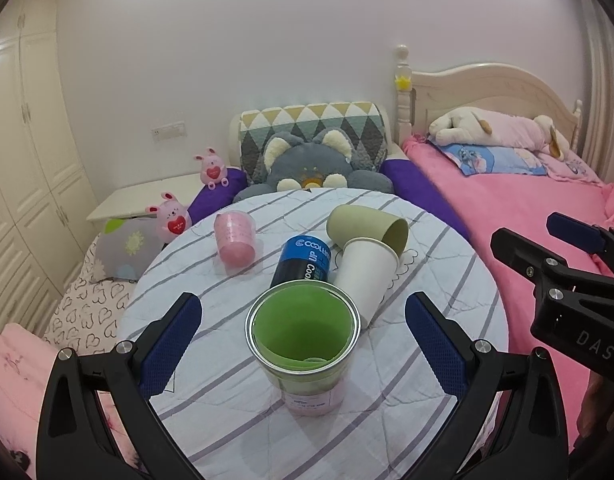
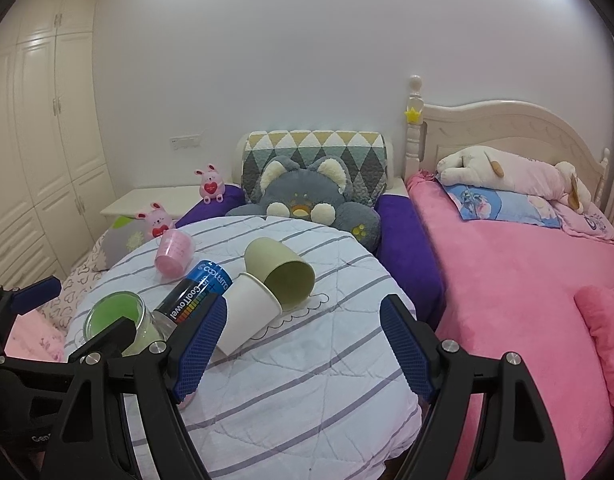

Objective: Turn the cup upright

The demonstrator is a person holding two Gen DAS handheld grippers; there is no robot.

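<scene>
A clear cup with a green inside (image 1: 303, 344) stands upright on the striped round table (image 1: 447, 280), between the open fingers of my left gripper (image 1: 303, 344) but not touched. It also shows in the right wrist view (image 2: 115, 318). A white paper cup (image 1: 365, 276) (image 2: 249, 314), an olive cup (image 1: 367, 228) (image 2: 281, 274) and a blue canister (image 1: 305, 260) (image 2: 195, 294) lie on their sides. A pink cup (image 1: 235, 240) (image 2: 173, 254) stands upside down. My right gripper (image 2: 303, 344) is open and empty, right of the cups.
A pink bed (image 2: 527, 300) lies to the right. A grey plush cushion (image 2: 307, 200) and purple bolster (image 2: 403, 232) sit behind the table. Pink bunny toys (image 1: 171, 218) and a wardrobe (image 2: 39, 140) are on the left.
</scene>
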